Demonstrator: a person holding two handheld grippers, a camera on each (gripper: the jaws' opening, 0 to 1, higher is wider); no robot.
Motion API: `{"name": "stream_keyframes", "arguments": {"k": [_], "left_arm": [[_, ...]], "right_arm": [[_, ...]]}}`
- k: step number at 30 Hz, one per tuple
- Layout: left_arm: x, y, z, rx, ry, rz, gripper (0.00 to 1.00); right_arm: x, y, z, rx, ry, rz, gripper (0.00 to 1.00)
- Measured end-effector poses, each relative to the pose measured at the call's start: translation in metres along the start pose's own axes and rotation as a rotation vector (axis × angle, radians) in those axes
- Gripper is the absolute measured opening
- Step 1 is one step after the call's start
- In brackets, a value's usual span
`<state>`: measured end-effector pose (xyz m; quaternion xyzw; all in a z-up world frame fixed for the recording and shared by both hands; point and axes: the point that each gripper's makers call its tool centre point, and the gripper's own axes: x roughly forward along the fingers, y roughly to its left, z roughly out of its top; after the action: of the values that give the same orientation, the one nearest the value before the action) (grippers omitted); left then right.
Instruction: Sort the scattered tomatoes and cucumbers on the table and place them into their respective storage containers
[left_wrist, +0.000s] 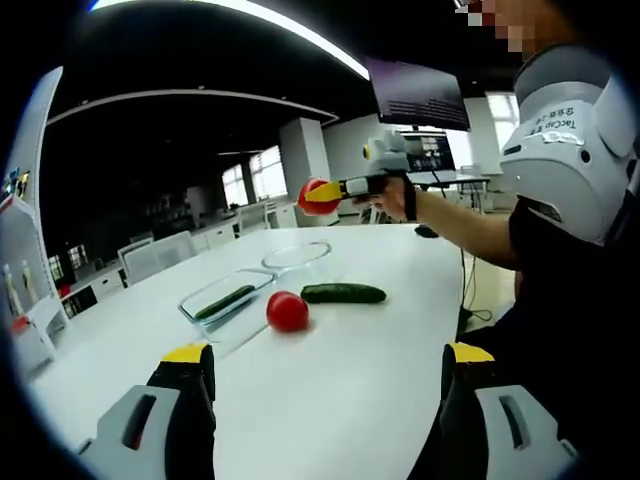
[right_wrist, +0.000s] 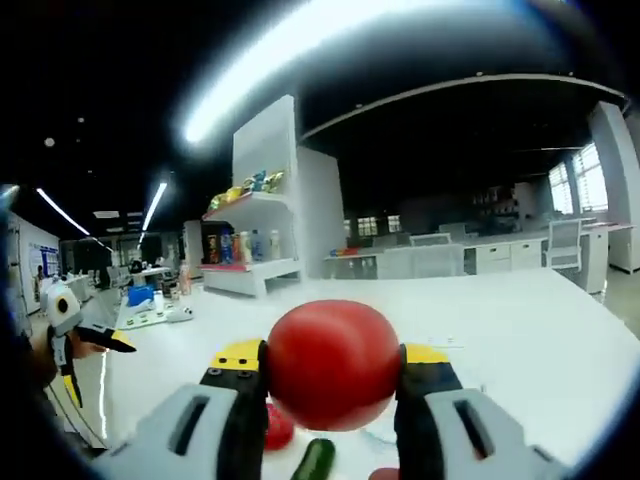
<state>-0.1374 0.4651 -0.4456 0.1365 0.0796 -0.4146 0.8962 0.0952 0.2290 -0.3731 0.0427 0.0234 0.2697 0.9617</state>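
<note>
My right gripper (right_wrist: 332, 360) is shut on a red tomato (right_wrist: 332, 378) and holds it in the air above the white table (right_wrist: 520, 330). The left gripper view shows that right gripper (left_wrist: 324, 194), in a person's hand, with the tomato (left_wrist: 312, 206) over the far side of the table. Below it stands a round glass bowl (left_wrist: 296, 256). A rectangular glass container (left_wrist: 222, 300) holds one cucumber. Beside it lie a loose tomato (left_wrist: 287, 311) and a loose cucumber (left_wrist: 343, 293). My left gripper (left_wrist: 328, 355) hangs open over the near table, with nothing between its jaws.
The person (left_wrist: 570, 160) stands at the table's right edge. A dark monitor (left_wrist: 418, 95) hangs behind, and chairs (left_wrist: 160, 255) line the table's left side. White shelves with goods (right_wrist: 250, 235) stand beyond the table. The left gripper (right_wrist: 92, 350) shows at the left.
</note>
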Motion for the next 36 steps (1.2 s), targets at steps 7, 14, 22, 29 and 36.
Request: {"name": "stream_keyframes", "arguments": {"k": [7, 14, 22, 29, 36], "left_arm": [[-0.002, -0.002, 0.0, 0.007, -0.002, 0.002, 0.93], [-0.004, -0.002, -0.002, 0.01, -0.001, 0.007, 0.93], [-0.007, 0.002, -0.008, 0.004, 0.009, 0.031, 0.92], [-0.003, -0.001, -0.011, 0.021, 0.017, 0.022, 0.92], [-0.003, -0.002, -0.012, 0.024, 0.017, 0.022, 0.92]], "right_arm": [[0.051, -0.043, -0.036, 0.094, 0.073, -0.066, 0.44], [0.09, -0.062, -0.082, -0.015, 0.14, -0.101, 0.44], [0.104, -0.069, -0.112, -0.252, 0.229, -0.154, 0.44], [0.105, -0.07, -0.124, -0.166, 0.302, -0.19, 0.44], [0.112, -0.065, -0.135, -0.195, 0.364, -0.179, 0.45]]}}
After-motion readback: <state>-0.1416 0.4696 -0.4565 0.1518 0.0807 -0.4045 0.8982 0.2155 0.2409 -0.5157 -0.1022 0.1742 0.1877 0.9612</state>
